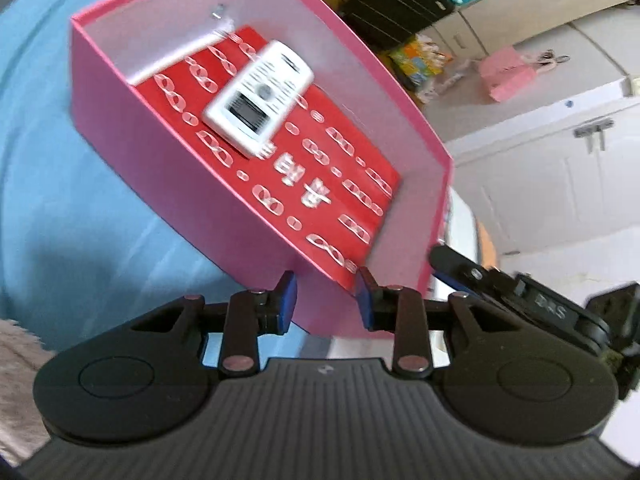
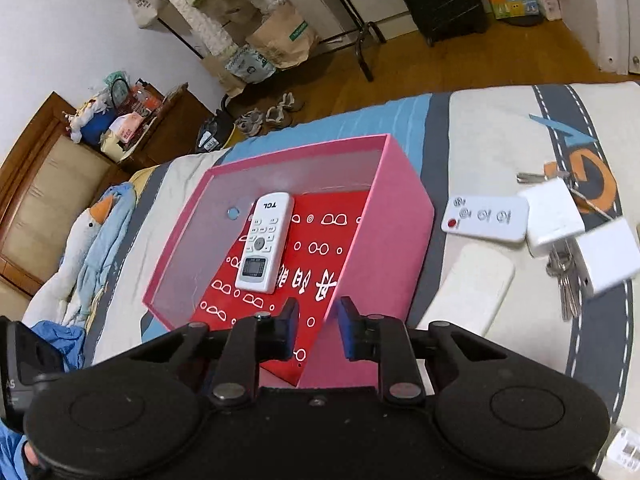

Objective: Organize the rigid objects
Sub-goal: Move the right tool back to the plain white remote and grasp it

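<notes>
Bedroom floor beyond, bed (image 2: pixel 492 128) below: left gripper (image 1: pixel 326 300) fingers pinch the pink box (image 1: pixel 168 148) wall to steady it; right gripper (image 2: pixel 318 330) fingers narrow, straddling the near wall, empty. TCL remote (image 2: pixel 263 242) lies inside.

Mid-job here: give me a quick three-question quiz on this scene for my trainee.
1. True or false: the TCL remote lies inside the pink box.
2. Which lies outside the pink box? A) keys B) red sheet C) TCL remote
3. Fill in: the small remote beside the pink box has one ___ button.

Key: 1 true; 2 A; 3 red.
</notes>
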Motion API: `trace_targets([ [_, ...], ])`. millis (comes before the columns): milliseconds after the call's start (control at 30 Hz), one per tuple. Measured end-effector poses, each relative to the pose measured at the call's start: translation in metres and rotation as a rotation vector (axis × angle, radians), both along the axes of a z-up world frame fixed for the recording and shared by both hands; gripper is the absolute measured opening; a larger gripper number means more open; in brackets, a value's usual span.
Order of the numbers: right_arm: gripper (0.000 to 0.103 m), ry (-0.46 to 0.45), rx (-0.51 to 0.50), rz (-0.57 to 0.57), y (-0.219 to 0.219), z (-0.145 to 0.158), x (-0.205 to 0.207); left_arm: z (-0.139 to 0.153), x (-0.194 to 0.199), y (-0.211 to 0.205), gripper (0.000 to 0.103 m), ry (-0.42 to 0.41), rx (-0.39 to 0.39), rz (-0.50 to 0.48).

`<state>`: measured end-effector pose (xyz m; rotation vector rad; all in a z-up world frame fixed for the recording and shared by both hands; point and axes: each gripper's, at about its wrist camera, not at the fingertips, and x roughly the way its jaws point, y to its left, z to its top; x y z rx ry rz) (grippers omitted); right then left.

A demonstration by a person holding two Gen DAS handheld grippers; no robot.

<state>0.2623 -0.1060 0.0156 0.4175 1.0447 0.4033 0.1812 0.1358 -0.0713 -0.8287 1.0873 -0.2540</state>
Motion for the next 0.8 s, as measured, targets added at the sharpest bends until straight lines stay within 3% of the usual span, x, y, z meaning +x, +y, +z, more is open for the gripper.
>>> trace_targets([
  [67,0.026,-0.018,-0.013,0.022,0.0,-0.002,0.004,-0.002,0.0,-0.002,0.026,0.0,-0.031,0.007],
  [200,0.025,-0.049,-0.029,0.039,0.002,0.0,0.008,0.0,-0.002,-0.006,0.026,-0.025,-0.009,0.013],
  [267,0.028,-0.116,-0.091,0.02,0.002,0.006,0.0,0.002,-0.003,-0.005,0.032,-0.018,0.007,0.014],
  [333,0.034,-0.12,-0.151,-0.023,-0.002,0.005,-0.008,0.002,-0.003,-0.005,0.039,-0.017,0.037,0.022],
  [433,0.043,-0.058,-0.29,-0.086,-0.007,-0.012,-0.015,0.005,-0.002,-0.003,0.049,-0.02,0.106,0.031],
  [533,0.055,0.023,-0.324,-0.16,-0.016,-0.034,-0.013,0.013,-0.002,0.001,0.059,-0.04,0.268,0.077],
  [633,0.064,0.06,-0.32,-0.23,-0.023,-0.053,-0.006,0.014,-0.001,0.006,0.06,-0.04,0.366,0.126],
  [700,0.072,0.06,-0.32,-0.268,-0.024,-0.062,-0.002,0.009,0.001,0.014,0.054,-0.022,0.324,0.139],
  [767,0.074,0.048,-0.306,-0.261,-0.02,-0.071,0.003,0.005,0.002,0.019,0.042,-0.018,0.272,0.137],
  [800,0.074,0.037,-0.306,-0.24,-0.016,-0.075,0.004,0.005,0.001,0.02,0.041,-0.017,0.264,0.137],
])
